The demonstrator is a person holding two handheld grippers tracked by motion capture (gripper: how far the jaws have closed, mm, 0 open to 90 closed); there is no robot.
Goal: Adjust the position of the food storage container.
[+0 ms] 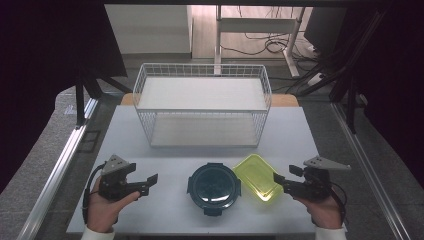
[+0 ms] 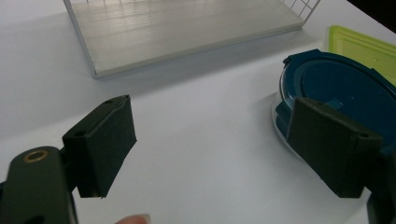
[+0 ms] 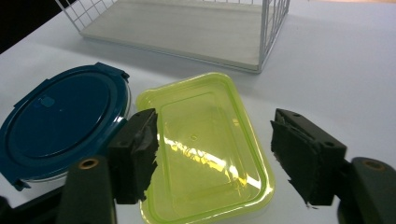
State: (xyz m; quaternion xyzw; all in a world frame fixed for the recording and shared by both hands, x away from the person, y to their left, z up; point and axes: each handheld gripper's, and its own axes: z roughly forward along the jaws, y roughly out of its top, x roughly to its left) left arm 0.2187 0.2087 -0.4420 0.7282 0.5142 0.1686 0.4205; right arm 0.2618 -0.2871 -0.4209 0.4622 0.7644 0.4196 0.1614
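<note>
A white wire basket with two pale shelf boards stands at the table's far side; nearer sits a round container with a dark blue lid, touching a shallow yellow-green container on its right; the left gripper and right gripper flank them, jaws wide apart, holding nothing.
</note>
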